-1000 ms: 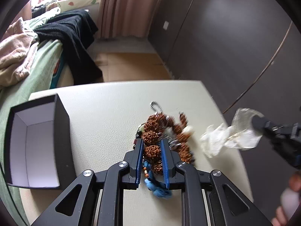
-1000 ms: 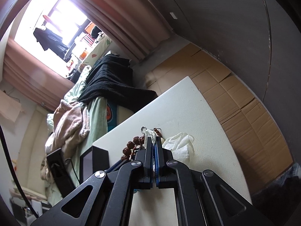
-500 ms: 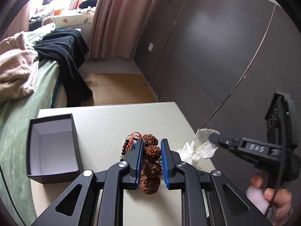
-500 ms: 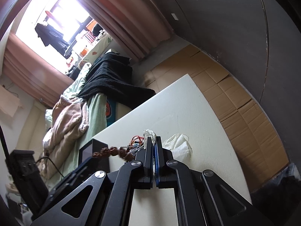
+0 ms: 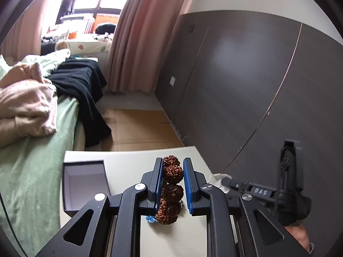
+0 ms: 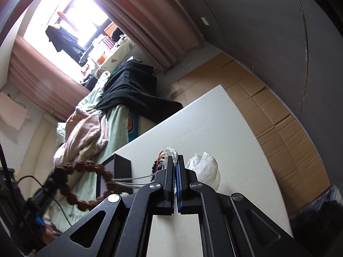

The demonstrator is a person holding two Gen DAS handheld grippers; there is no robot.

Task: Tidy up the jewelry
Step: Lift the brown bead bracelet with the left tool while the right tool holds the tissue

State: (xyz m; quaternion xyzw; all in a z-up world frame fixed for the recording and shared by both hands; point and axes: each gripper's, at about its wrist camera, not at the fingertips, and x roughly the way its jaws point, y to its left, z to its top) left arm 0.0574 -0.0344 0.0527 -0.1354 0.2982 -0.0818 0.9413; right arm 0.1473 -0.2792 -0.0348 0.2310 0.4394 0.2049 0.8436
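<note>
Left wrist view showed the left hand-held gripper (image 5: pixel 173 174) clamping the brown bead bracelet (image 5: pixel 171 189) above the tabletop (image 5: pixel 128 162), right of the open black box (image 5: pixel 84 184). Right hand-held gripper (image 6: pixel 175 167) pinched a clear bag (image 6: pixel 171 152).

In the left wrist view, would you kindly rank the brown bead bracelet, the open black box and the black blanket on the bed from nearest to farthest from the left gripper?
1. Brown bead bracelet: clamped in the left gripper's jaws.
2. Open black box: on the table, left of the jaws.
3. Black blanket: draped over the bed, far back left.
</note>
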